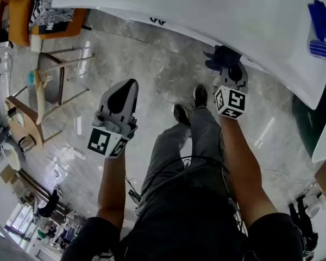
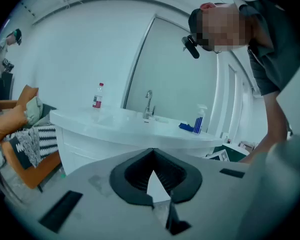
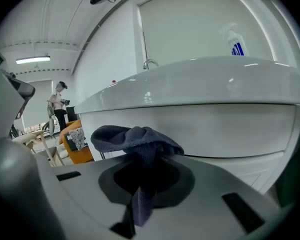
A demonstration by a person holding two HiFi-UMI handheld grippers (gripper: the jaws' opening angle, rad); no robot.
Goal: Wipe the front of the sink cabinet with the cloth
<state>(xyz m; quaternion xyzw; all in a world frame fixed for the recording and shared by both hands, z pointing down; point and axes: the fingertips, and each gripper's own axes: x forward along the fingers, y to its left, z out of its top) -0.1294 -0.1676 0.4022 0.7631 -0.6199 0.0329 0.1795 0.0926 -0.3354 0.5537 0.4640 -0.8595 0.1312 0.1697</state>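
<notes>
Right gripper [image 3: 142,156]: jaws clamped on the cloth [image 3: 135,139], a dark blue-grey rag. It bunches above the fingertips, and a tail hangs down between the jaws.

In the right gripper view the cloth is at centre. The white front of the sink cabinet [image 3: 205,131] fills the frame from 12 to 3 o'clock behind it, under the overhanging countertop [image 3: 200,84]. The cloth is near the panel, but no view confirms contact.

In the head view the cloth [image 1: 216,56] is at 1 o'clock, level with the countertop edge [image 1: 206,10], which hides the cabinet front from above.

Left gripper [image 1: 115,113]: at 9 o'clock from the person's shoes, held over the floor [image 1: 152,75] and well apart from the cabinet. Its own view shows the jaws brought together with nothing between them.

On the countertop, in the left gripper view, are a faucet [image 2: 148,105], a spray bottle [image 2: 199,119] at its 3 o'clock and a red-labelled bottle [image 2: 97,95] at its 9 o'clock.

Progress, as a judgement:
- **Done:** the cloth is secured and presented to the cabinet front.
- **Unknown:** the panel shows no streaks, damp patches or visible soiling, so the area already wiped, if any, cannot be determined.
- **Outstanding:** press the cloth onto the panel and pass it across the full width, including the lower section below the seam at 5 o'clock in the right gripper view.
</notes>
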